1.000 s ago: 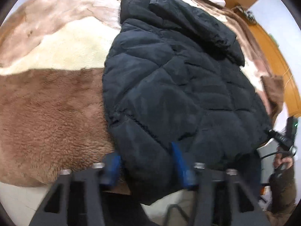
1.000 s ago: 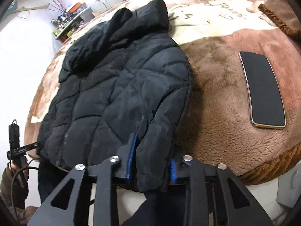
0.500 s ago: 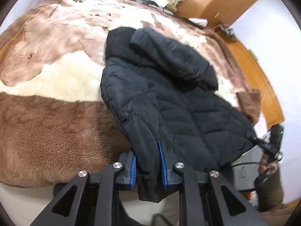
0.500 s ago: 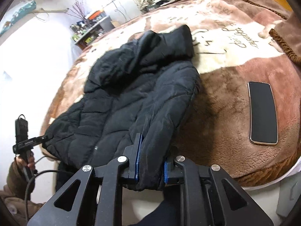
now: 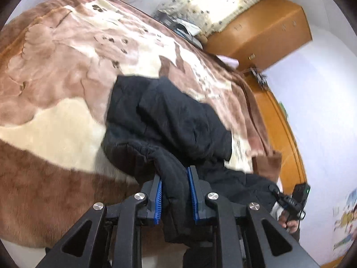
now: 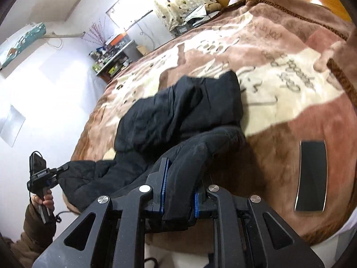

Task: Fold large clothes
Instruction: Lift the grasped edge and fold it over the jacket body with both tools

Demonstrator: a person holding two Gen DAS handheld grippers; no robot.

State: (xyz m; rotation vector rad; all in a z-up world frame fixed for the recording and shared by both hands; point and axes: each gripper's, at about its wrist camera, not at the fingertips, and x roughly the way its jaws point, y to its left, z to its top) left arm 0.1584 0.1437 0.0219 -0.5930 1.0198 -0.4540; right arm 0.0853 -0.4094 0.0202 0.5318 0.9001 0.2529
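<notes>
Both hems have risen off the blanket (image 5: 55, 122); left gripper (image 5: 175, 197) and right gripper (image 6: 178, 189) each clamp the black jacket (image 5: 178, 120); only the right wrist view shows the phone (image 6: 311, 176).

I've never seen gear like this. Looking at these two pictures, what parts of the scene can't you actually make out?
- Left wrist view: the black jacket's hem, hidden behind the left gripper.
- Right wrist view: the blanket's printed words, blurred and warped.
- Right wrist view: the phone's screen is dark, showing nothing.
- Right wrist view: shelf items, too small.

Two close wrist views, both over the jacket (image 5: 178, 120) on the blanket (image 6: 290, 71)
</notes>
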